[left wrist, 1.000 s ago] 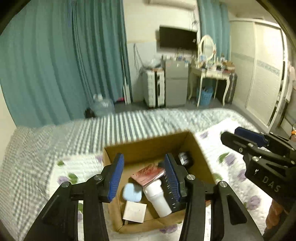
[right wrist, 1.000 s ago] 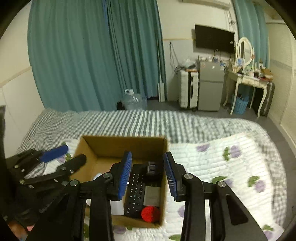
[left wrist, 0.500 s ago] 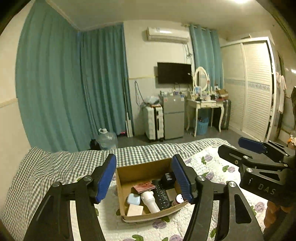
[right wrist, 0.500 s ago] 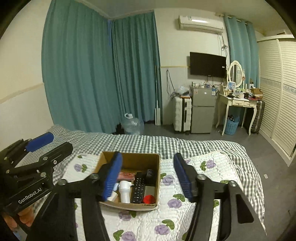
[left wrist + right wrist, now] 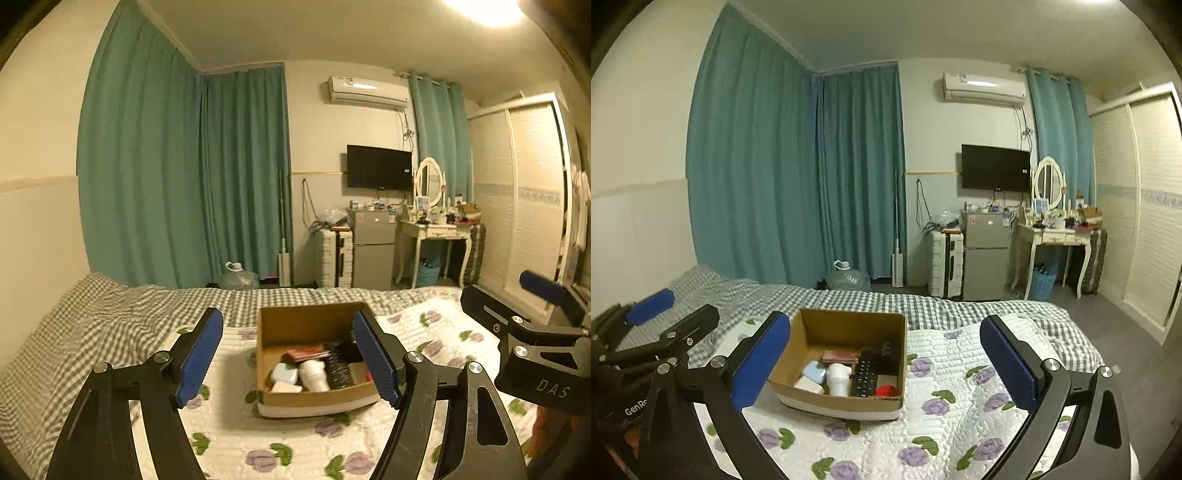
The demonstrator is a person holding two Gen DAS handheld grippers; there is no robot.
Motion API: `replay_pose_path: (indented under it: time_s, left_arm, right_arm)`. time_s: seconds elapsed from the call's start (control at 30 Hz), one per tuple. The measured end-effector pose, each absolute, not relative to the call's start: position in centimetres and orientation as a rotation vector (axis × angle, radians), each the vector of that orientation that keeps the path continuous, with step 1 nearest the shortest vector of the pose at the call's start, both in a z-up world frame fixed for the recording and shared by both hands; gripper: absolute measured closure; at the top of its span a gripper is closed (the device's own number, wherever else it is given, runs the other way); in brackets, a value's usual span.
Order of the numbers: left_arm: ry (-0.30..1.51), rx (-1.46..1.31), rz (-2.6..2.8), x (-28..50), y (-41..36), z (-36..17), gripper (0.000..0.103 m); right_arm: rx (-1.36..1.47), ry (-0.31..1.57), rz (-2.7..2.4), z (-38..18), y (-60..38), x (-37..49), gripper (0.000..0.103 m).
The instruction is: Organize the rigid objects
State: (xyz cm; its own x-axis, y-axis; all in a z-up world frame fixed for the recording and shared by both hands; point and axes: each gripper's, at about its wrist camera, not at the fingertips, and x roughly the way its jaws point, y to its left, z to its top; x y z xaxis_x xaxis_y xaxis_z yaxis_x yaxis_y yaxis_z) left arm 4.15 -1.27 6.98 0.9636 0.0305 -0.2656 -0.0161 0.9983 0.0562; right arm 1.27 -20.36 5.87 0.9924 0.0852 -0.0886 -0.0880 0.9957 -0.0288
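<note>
Currently, left view: my left gripper [image 5: 288, 354] is wide open and empty; the box [image 5: 314, 400] sits on the bed [image 5: 110, 325], its right side hidden by a finger. Right view: my right gripper [image 5: 886, 363] is likewise empty. Risk: box contents overlap, so a grab could misjudge them.

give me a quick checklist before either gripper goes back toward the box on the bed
1. Left gripper open and holding nothing: ok.
2. Right gripper open and holding nothing: ok.
3. Cardboard box upright on the quilt: ok.
4. Items sit inside the box: white bottle, remote, red ball: ok.
5. Loose items left on the quilt: none seen in either view, the grippers hide parts: cannot tell.
6. Grippers apart from each other: ok.
</note>
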Motion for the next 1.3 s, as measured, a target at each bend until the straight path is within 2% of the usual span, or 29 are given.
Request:
replay_pose_path:
  time_s: [0.37,1.3]
  left_arm:
    - [0.318,0.013,0.017,3.7,0.4,4.6,0.027]
    - [0.364,0.006,0.012,3.6,1.2,3.8,0.027]
  right_arm:
    - [-0.028,0.147,0.077,3.7,-19.3,2.1,0.000]
    - [-0.053,0.184,0.054,2.6,-18.3,2.8,0.000]
